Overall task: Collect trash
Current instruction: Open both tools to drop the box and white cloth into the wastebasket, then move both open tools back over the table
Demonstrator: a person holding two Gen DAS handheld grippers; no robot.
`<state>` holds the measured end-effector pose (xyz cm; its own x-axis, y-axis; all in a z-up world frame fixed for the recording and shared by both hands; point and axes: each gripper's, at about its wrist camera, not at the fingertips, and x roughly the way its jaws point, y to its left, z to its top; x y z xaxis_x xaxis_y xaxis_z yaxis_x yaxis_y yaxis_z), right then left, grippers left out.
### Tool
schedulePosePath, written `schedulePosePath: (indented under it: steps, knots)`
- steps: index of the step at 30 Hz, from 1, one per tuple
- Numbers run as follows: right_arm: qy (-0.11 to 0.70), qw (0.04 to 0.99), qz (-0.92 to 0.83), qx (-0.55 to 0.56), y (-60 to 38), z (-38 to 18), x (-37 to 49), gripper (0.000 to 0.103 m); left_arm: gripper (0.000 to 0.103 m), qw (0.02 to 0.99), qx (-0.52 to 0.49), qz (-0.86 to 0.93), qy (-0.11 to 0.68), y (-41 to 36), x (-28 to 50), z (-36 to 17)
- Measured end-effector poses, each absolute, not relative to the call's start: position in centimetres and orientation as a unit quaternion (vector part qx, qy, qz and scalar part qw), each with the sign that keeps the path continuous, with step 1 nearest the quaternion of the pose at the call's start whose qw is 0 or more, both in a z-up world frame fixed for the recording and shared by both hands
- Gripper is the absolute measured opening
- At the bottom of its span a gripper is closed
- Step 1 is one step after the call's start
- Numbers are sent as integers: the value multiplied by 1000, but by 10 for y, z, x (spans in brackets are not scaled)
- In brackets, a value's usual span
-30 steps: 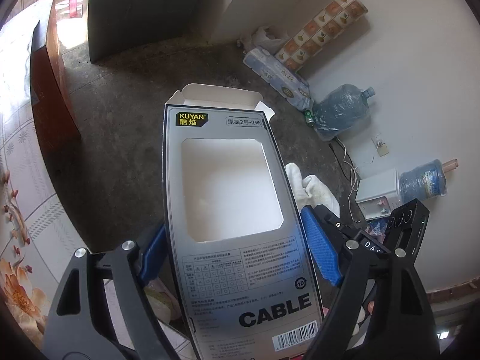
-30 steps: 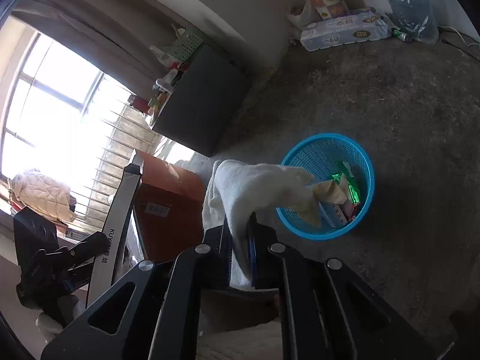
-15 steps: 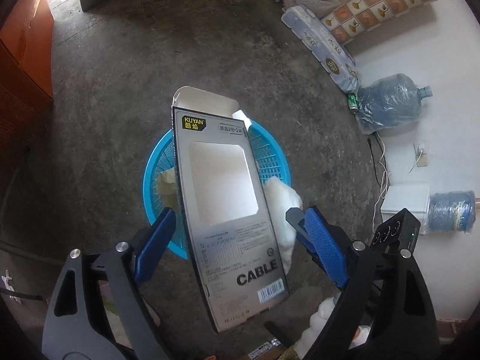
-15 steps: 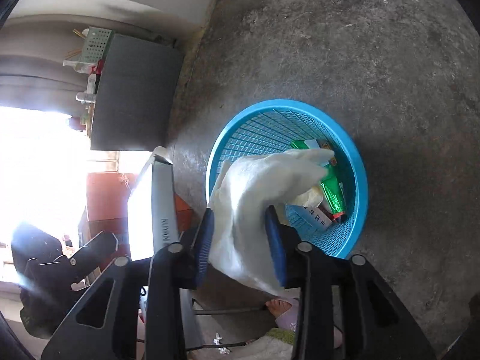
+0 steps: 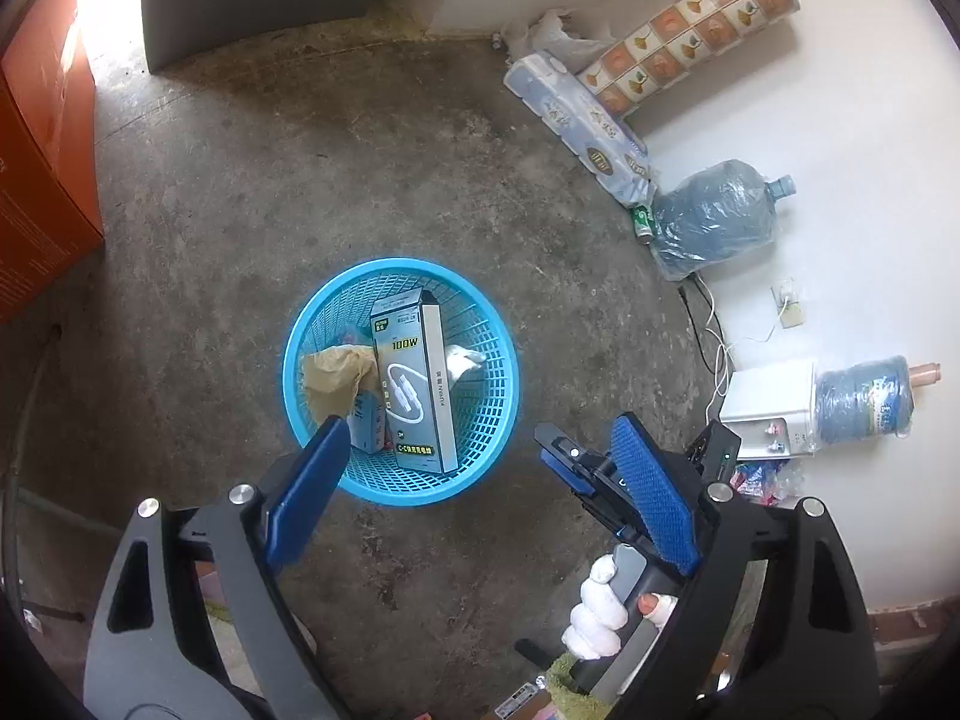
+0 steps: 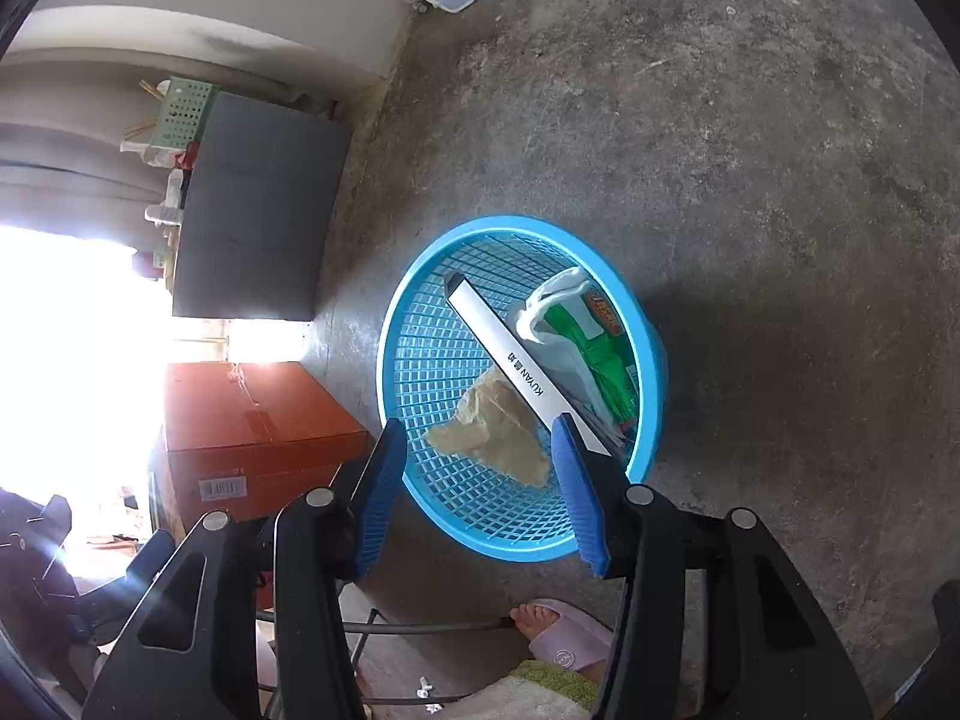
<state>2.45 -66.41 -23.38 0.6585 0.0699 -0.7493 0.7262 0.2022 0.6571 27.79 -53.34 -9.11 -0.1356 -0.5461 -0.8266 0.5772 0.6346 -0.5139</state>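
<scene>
Both hand-held grippers — left (image 5: 480, 480), right (image 6: 480, 474) — hang open and empty over the basket (image 5: 300, 324). The box (image 5: 414, 384) and cloth (image 6: 552, 324) lie inside — best to lift straight clear.

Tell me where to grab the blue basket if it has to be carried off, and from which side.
Grip the blue basket by its solid rim, coming from above with one finger inside and one outside the mesh wall. The near rim section, closest to the right gripper, looks clearest; the cable box leans across the middle, and the paper wad sits lower inside.

Both grippers have black frames with silver screws and blue textured pads (image 5: 651, 492); a white glove (image 5: 594, 615) covers one hand, and a lilac slipper (image 6: 564, 639) one foot.
</scene>
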Motion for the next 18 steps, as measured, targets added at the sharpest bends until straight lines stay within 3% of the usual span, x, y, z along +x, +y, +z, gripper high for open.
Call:
schedulePosePath:
  steps: [9, 15, 18]
  knots:
    - [332, 780, -162, 506, -594, -141, -7, 53, 85, 727, 25, -465, 505, -371, 219, 24]
    - [346, 833, -73, 425, -518, -72, 13, 54, 85, 800, -22, -394, 452, -214, 198, 34]
    - [351, 857, -22, 376, -472, -40, 35, 59, 85, 834, -73, -327, 439, -133, 197, 28]
